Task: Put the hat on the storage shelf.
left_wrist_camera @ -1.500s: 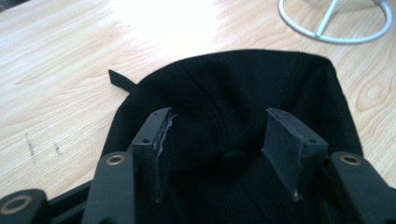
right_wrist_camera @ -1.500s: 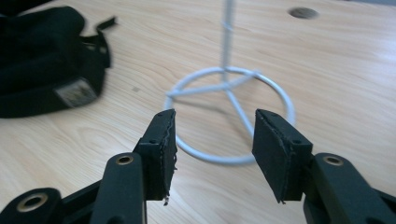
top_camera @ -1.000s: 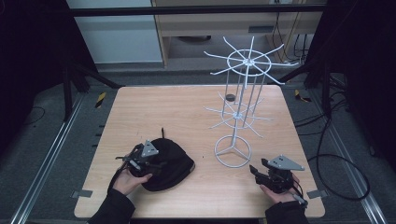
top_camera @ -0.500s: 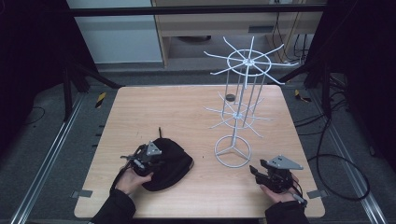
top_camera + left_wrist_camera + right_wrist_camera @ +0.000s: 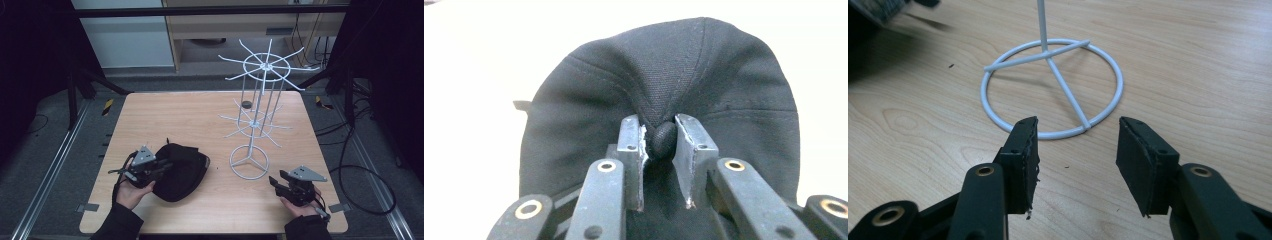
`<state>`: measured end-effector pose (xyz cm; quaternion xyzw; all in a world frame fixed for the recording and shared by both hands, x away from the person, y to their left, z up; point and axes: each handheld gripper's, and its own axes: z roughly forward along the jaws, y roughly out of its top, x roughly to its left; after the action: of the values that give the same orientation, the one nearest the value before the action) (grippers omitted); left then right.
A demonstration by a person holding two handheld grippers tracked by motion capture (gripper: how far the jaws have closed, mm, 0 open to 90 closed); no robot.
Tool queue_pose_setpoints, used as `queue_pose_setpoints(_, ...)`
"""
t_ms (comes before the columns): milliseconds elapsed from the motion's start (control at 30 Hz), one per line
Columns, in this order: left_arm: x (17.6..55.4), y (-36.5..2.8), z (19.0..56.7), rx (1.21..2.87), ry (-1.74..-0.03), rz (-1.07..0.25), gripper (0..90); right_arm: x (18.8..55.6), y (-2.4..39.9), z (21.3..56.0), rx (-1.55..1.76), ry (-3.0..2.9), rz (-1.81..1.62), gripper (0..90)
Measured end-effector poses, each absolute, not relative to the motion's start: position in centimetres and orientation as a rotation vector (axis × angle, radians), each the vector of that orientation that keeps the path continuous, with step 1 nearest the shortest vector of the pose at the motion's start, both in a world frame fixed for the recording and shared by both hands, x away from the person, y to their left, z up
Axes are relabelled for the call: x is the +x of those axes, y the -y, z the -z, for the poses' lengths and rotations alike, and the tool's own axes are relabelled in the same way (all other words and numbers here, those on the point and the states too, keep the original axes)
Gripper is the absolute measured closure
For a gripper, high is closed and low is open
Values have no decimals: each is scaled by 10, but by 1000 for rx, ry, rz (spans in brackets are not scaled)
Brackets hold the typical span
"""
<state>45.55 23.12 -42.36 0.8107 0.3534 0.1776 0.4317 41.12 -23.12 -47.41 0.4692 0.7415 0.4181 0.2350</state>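
Now left hand-held gripper (image 5: 659, 142) pinching black cap's (image 5: 704, 75) top button, seemingly.

We find no words, labels, brand marks or numbers that we can read anywhere in these pictures. The black cap (image 5: 664, 95) bears no logo on the cloth we see, the white wire stand (image 5: 257, 117) carries no tag, and the worktop (image 5: 165, 120) shows only plain wood grain.
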Motion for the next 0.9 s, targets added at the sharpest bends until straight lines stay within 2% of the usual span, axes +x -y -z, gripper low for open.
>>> queue_pose_setpoints(400,433,-248,383,1706,-879,-467,747,412,238,474,1293,-1985,-1162,515)
queue_pose_setpoints(900,418,-251,337,1511,-804,-496,753,412,239,474,1283,-1961,-1153,511)
